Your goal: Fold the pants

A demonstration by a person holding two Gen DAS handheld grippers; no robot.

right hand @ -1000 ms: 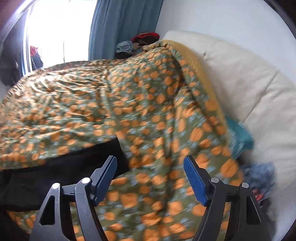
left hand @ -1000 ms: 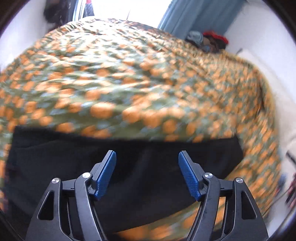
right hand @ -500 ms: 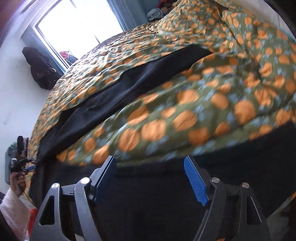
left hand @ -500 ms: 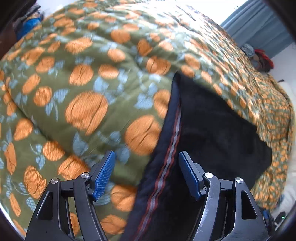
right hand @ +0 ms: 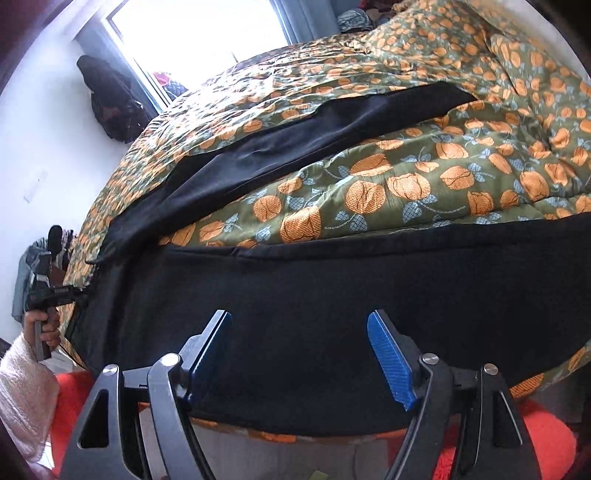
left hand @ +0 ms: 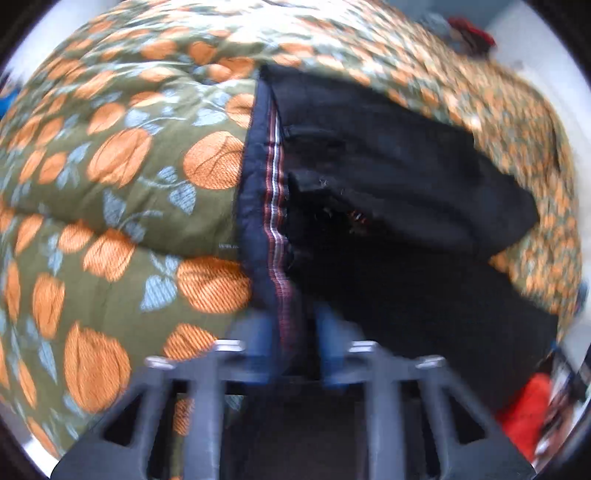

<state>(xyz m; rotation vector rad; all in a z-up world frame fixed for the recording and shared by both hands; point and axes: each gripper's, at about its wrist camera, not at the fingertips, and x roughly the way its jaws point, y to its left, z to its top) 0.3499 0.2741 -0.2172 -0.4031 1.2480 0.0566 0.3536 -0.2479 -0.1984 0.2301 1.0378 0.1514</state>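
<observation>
Black cloth pants [right hand: 332,295], spread on the orange-flowered green quilt [right hand: 424,177], now have their striped waistband [left hand: 273,206] pinched in the closing left claw [left hand: 291,339]; the right claw [right hand: 299,350] hovers agape, so folding can begin.

right hand-held gripper [right hand: 299,354]: black frame, ribbed blue pads, silver screws | left sleeve [right hand: 22,384]: white fleece

Prob. bedroom, floral duvet [right hand: 406,177], window [right hand: 192,29], curtain [right hand: 314,14]

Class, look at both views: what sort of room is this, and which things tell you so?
Most likely a bedroom: a floral quilt covers a bed, black pants lie spread on it, and a window stands behind.
</observation>
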